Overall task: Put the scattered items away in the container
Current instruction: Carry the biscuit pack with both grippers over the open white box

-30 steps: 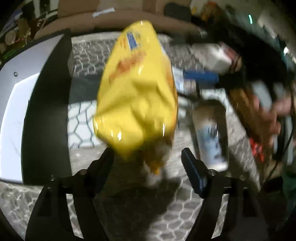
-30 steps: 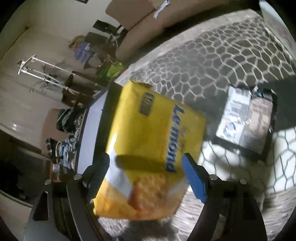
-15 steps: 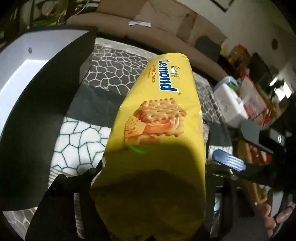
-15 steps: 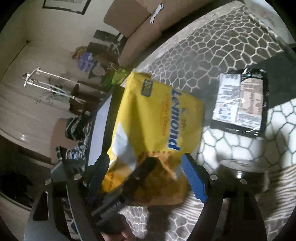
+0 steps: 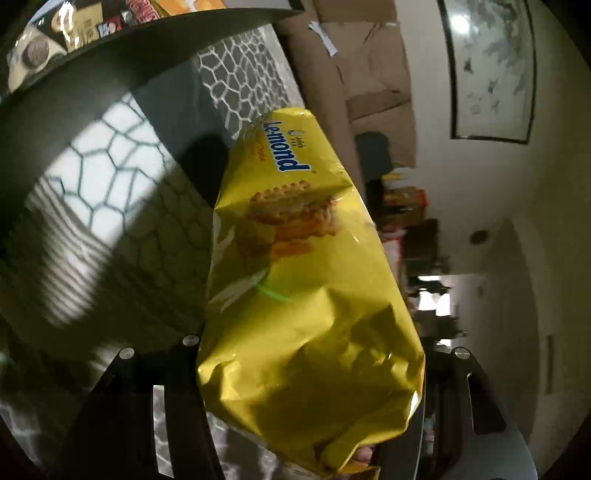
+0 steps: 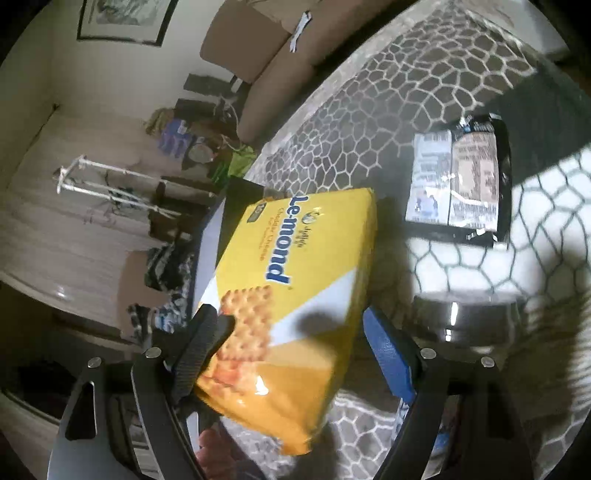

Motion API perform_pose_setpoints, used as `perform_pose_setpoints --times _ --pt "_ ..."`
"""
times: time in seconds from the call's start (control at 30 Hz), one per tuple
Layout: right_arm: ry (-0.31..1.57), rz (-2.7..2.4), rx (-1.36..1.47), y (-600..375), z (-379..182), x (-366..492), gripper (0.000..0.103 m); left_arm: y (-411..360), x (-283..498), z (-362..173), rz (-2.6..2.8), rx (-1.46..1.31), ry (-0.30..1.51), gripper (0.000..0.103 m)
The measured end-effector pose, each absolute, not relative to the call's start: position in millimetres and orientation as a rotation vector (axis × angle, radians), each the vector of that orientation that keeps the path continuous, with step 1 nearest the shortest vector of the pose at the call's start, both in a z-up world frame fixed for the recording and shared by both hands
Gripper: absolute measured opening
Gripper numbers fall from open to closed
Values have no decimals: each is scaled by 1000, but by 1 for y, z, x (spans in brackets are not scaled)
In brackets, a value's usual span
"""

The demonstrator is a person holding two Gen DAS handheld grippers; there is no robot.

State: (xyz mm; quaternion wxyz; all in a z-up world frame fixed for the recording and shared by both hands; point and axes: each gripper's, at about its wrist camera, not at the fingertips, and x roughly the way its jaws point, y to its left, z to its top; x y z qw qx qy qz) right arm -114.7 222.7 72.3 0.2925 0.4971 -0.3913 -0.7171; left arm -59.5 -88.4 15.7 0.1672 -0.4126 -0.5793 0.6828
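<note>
A yellow Le-mond cracker pack (image 5: 295, 258) fills the left wrist view. My left gripper (image 5: 314, 332) is closing on its crumpled near end, and the pack hides both fingertips. In the right wrist view the same pack (image 6: 295, 280) lies between the fingers of my right gripper (image 6: 291, 321), whose jaws are opening. The blue right finger (image 6: 388, 354) stands just clear of the pack, while the black left finger (image 6: 203, 343) is at its edge. The black-rimmed container (image 5: 110, 66) is up and to the left, also visible behind the pack (image 6: 236, 195).
A black-and-white packet (image 6: 458, 177) lies on the hexagon-patterned cloth (image 6: 369, 110). A dark round-topped thing (image 6: 469, 317) stands right of my blue finger. Several snack packs (image 5: 74, 29) show beyond the container's rim. A brown sofa (image 6: 266, 62) is behind.
My left gripper rolled and closed onto the pack's near end, denting it. The right fingers spread a little, and the blue one came off the pack. The container swung to the upper left.
</note>
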Motion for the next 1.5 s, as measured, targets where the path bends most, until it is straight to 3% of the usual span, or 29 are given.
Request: perform_pose_setpoints --times 0.13,0.3,0.4,0.43,0.47,0.5,0.57,0.67,0.93,1.2,1.4,1.43,1.5 --pt "-1182 -1807 1330 229 60 -102 89 -87 -49 16 1796 -1043 -1750 52" --pt "-1321 -1639 1209 222 74 -88 94 -80 -47 43 1785 -969 -1686 53" --pt "-1210 -1726 1152 212 104 -80 90 -81 -45 47 1741 -932 -1689 53" --pt "-1161 -1780 1128 209 117 -75 86 -84 -43 49 1735 -917 -1688 53" --pt "-1139 -1796 1118 208 123 -72 72 -88 -41 53 1735 -899 -1686 53" --pt "-1140 -1788 1106 208 126 -71 66 -87 -37 57 1734 -886 -1684 54" --pt "-1148 -1772 1094 207 133 -65 63 -89 -30 66 1732 -883 -1655 55" --pt "-1087 -1802 1077 197 149 -51 61 -98 -19 75 1725 -877 -1625 56" --pt "-994 -1812 1044 166 187 -28 59 -127 23 118 1789 -868 -1479 80" --pt "-918 -1756 1033 119 222 -9 58 -202 53 134 1851 -817 -1484 95" --pt "-755 -1777 1093 62 240 4 55 -237 68 128 1887 -830 -1549 94" --pt "-735 -1785 1106 56 241 3 55 -242 68 130 1915 -843 -1549 86" --pt "-700 -1780 1147 35 240 -2 55 -262 65 132 1935 -891 -1576 84"
